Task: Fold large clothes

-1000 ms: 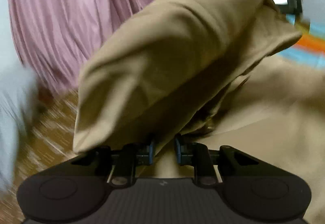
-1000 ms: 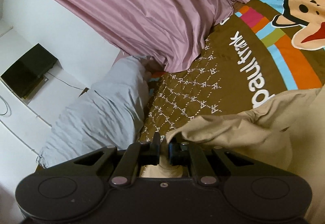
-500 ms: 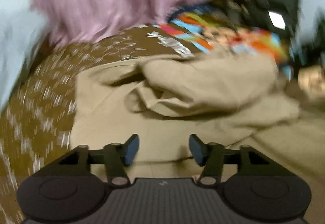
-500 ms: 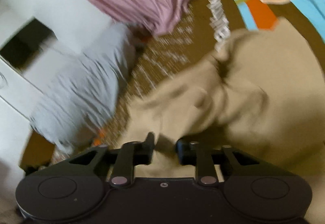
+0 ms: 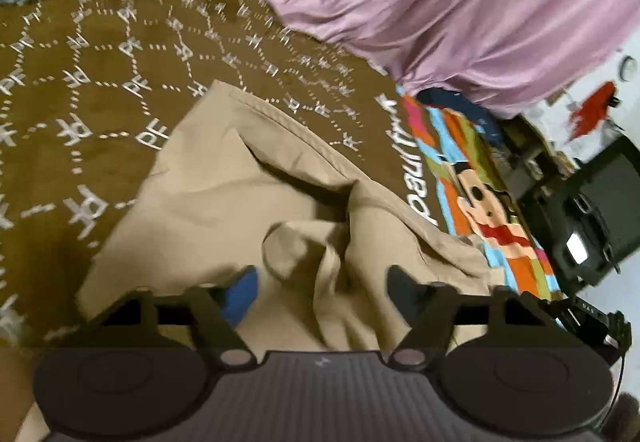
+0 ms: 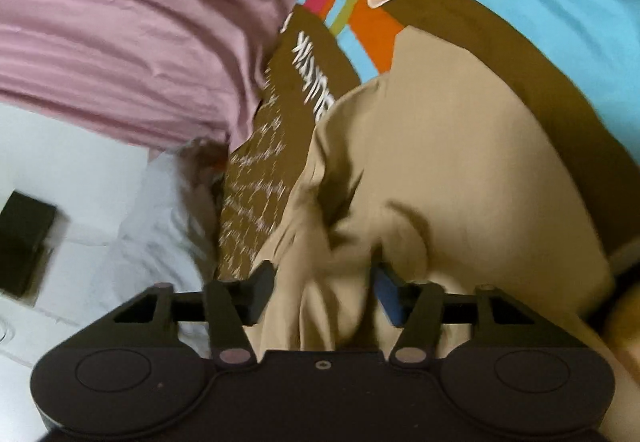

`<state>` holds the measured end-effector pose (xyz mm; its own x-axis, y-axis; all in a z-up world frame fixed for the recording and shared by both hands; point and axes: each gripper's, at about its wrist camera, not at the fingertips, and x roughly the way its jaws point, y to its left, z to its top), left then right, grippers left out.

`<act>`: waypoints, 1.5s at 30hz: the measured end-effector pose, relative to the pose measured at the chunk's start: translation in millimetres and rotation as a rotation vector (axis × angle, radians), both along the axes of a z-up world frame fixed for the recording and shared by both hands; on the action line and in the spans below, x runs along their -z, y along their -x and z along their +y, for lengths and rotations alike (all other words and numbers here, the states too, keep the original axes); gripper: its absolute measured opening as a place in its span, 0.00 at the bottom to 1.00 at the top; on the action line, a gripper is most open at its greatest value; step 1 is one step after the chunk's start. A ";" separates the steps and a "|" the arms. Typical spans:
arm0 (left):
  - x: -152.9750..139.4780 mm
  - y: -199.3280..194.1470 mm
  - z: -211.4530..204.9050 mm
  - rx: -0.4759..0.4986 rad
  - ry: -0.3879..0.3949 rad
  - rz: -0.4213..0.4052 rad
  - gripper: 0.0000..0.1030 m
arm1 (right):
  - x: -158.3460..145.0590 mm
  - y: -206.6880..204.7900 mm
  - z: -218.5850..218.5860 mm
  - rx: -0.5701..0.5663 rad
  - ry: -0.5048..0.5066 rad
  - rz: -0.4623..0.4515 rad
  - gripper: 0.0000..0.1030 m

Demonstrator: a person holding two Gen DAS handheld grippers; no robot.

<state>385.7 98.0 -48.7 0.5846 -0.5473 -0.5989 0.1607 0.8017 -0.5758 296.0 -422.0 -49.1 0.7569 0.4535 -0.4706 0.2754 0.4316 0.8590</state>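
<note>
Tan garment [image 5: 248, 185] crumpled on the bedspread [image 5: 92, 89].
Your left gripper [image 5: 322, 292] is closing, right gripper [image 6: 324, 290] opening; cloth bunches between both, unpinched.

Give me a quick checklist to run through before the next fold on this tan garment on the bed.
1. Left gripper free of cloth: ok; jaws apart though closing, pads not pressing.
2. Right gripper released: ok; jaws opening, fabric between them unpinched.
3. Tan fabric garment lying flat: not ok; bunched ridges near both grippers.
4. Garment fully on the brown patterned bedspread: cannot tell; near side hidden.
5. Pink striped quilt clear of garment: ok.
</note>
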 end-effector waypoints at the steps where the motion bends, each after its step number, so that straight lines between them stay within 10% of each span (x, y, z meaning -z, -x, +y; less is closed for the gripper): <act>1: 2.2 -8.2 -10.1 -0.009 -0.033 0.014 0.55 | -1.8 -13.1 3.4 0.001 0.033 -0.014 0.40; 5: 7.1 -24.6 -34.1 -0.043 -0.202 0.003 0.55 | -25.1 -47.3 26.6 -0.082 0.287 -0.165 0.38; 16: -45.0 36.0 -36.4 -0.029 -0.214 -0.234 0.74 | -68.8 6.8 69.3 -0.158 0.881 -0.307 0.53; 23: -25.0 33.1 -102.2 0.098 -0.516 -0.190 0.73 | -43.2 -14.2 108.8 -0.270 0.914 -0.242 0.46; 28: 4.4 21.3 -88.4 0.029 -0.473 -0.052 0.73 | 2.3 -11.0 125.2 -0.291 0.904 -0.139 0.45; 32: -15.2 47.2 -61.0 -0.004 -0.450 -0.080 0.77 | -16.1 6.6 114.1 -0.262 0.832 -0.175 0.46; 38: -59.8 130.4 -20.1 -0.052 -0.520 -0.179 0.95 | -67.6 87.7 104.8 -0.358 0.918 -0.270 0.81; 45: -81.4 249.0 25.2 -0.101 -0.510 -0.188 1.00 | -94.0 203.0 115.9 -0.496 1.086 -0.273 0.99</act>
<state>136.7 123.2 32.7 0.7419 -0.1507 -0.6534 0.1309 0.9882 -0.0793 93.0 -306.2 44.9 0.7470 0.1914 -0.6366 -0.2557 0.9667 -0.0094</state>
